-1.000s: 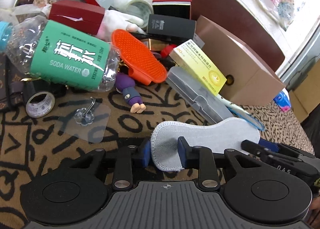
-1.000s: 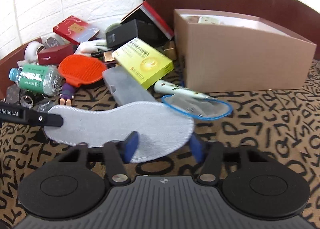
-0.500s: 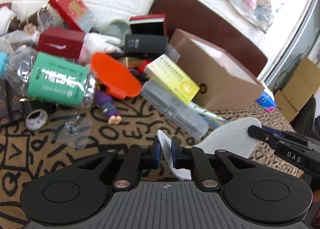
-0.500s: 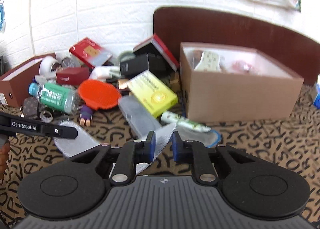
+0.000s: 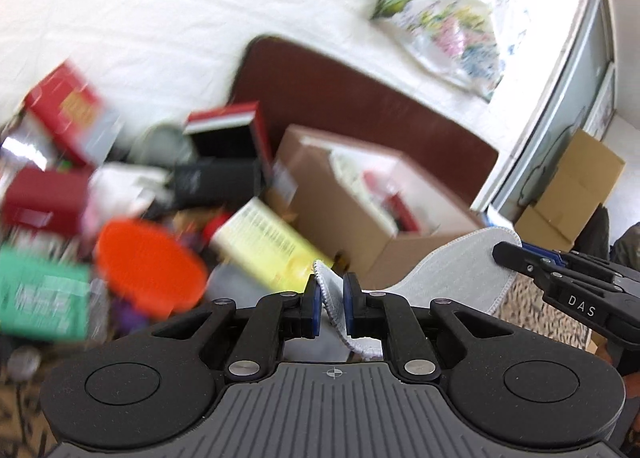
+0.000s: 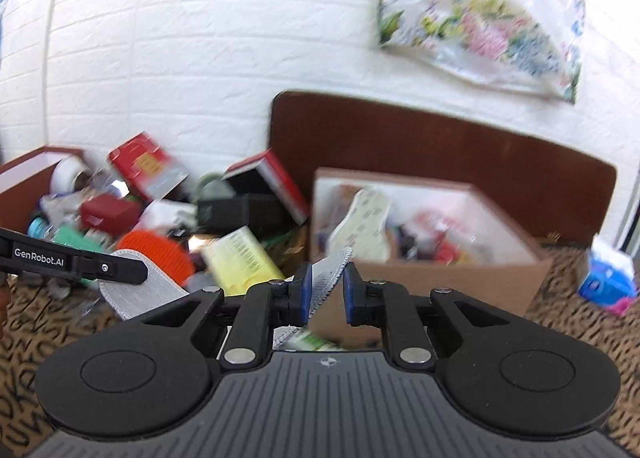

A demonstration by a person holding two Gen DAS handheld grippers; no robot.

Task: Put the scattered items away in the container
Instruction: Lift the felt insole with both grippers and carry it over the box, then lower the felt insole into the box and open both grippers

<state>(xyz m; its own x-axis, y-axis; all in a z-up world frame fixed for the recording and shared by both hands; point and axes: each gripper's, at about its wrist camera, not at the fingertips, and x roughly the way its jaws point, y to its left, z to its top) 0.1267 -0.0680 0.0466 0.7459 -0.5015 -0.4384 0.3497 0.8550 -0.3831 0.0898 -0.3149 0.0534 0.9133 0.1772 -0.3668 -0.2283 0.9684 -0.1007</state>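
Observation:
A grey shoe insole (image 5: 460, 270) hangs in the air between my two grippers. My left gripper (image 5: 331, 308) is shut on one end of it. My right gripper (image 6: 325, 294) is shut on the other end (image 6: 328, 278); its black fingers (image 5: 560, 278) show at the right of the left wrist view. The insole's far end (image 6: 144, 290) shows in the right wrist view under the left gripper's finger (image 6: 72, 262). The brown cardboard box (image 6: 440, 270), open on top with several items inside, stands just ahead. It also shows in the left wrist view (image 5: 344, 218).
Left of the box lies a blurred pile: yellow carton (image 6: 240, 258), orange brush (image 5: 148, 266), green-labelled bottle (image 5: 40, 298), red boxes (image 5: 60, 110), black box (image 6: 244, 210). A dark headboard (image 6: 440, 138) and white wall stand behind. A blue pack (image 6: 608, 278) lies right of the box.
Both grippers have risen with the insole and moved toward the brown box. The insole is off the patterned cloth and the box's inside has come into view.

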